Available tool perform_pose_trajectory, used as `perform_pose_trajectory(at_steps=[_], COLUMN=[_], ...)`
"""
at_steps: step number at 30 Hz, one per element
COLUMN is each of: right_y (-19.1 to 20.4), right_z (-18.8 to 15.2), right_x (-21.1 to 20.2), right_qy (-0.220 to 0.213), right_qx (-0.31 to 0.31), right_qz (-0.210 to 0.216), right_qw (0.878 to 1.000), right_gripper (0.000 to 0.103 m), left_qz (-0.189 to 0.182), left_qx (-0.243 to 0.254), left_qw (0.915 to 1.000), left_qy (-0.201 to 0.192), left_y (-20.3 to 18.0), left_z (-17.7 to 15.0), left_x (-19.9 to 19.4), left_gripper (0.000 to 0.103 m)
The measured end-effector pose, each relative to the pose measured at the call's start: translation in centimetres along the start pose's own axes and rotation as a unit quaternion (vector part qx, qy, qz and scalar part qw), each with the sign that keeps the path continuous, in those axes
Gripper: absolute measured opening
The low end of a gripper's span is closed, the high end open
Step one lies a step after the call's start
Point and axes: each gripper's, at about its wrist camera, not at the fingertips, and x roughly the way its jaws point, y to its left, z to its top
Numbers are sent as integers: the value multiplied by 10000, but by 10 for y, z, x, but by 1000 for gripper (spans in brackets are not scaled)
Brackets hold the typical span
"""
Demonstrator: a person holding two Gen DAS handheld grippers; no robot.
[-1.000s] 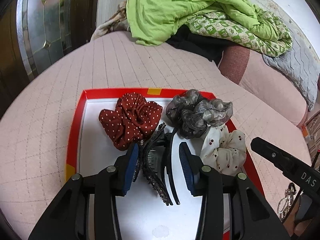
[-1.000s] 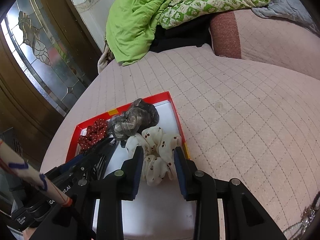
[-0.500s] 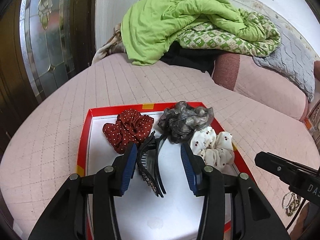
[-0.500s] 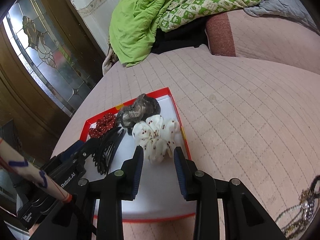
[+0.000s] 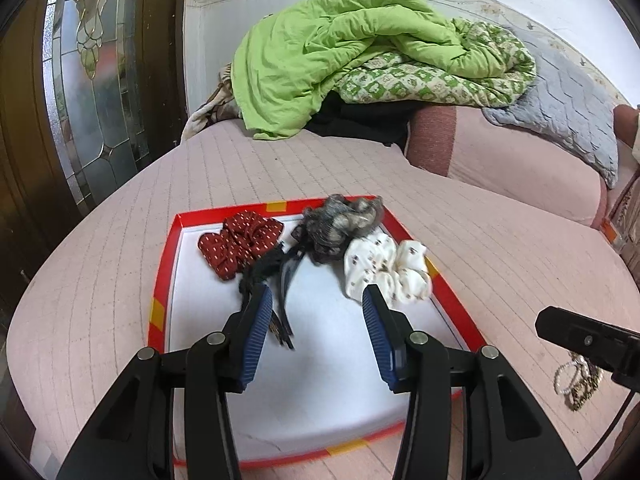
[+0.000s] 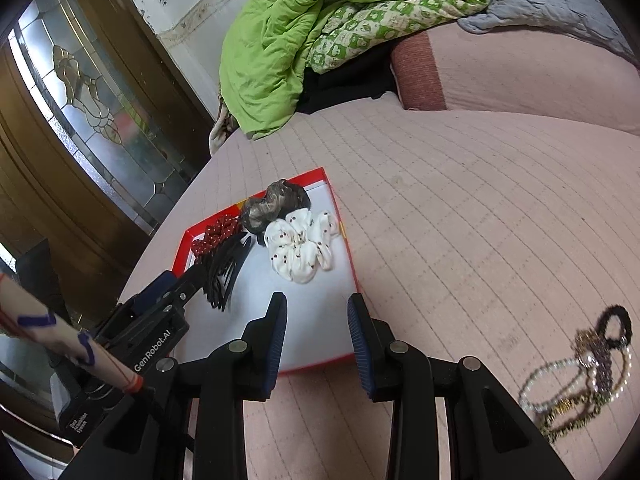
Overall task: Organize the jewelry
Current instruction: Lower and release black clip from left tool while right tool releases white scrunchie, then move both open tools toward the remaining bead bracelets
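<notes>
The right gripper (image 6: 317, 312) (fingers spread, empty) is best being steered toward the tangled beaded necklaces (image 6: 580, 376) rightward of its fingers.

One red-rimmed tray (image 5: 160, 280); three scrunchies in it: one red dotted (image 5: 240, 242), one grey (image 5: 340, 220), one white with dark spots (image 5: 386, 270); black hair clips (image 6: 224, 268) in one cluster, number unclear; one tangle of beaded jewelry (image 6: 580, 380) on the bed (image 6: 460, 220); two grippers: left (image 5: 318, 300), right (image 6: 317, 308).

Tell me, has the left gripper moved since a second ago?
Yes. The left gripper has backed away from the black hair claws in the red tray, its jaws having just opened, empty.
</notes>
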Motion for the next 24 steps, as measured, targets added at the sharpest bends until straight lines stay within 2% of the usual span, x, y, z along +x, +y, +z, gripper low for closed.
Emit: perform_pose_trajectory(at_steps=[12,20,24], right_y=[-36,-104,-147], right_z=[-39,-68,-75], right_x=[-49,-99,-124], right_qy=[-95,-375,-584], right_qx=[246,773,1128], right_qz=[-15,-275,-583], right_qw=[9997,9959,9902], right_gripper=[34,34,34], left_qz=[-235,-624,-828], left_qx=[543,1231,1537], left_qw=[9982,9904,9845], left_qy=[-125,-12,143], left_y=[-49,-106,-133], left_z=[-39,-76,-97], left_x=[-35,-49,-54], left_gripper=[48,48,48])
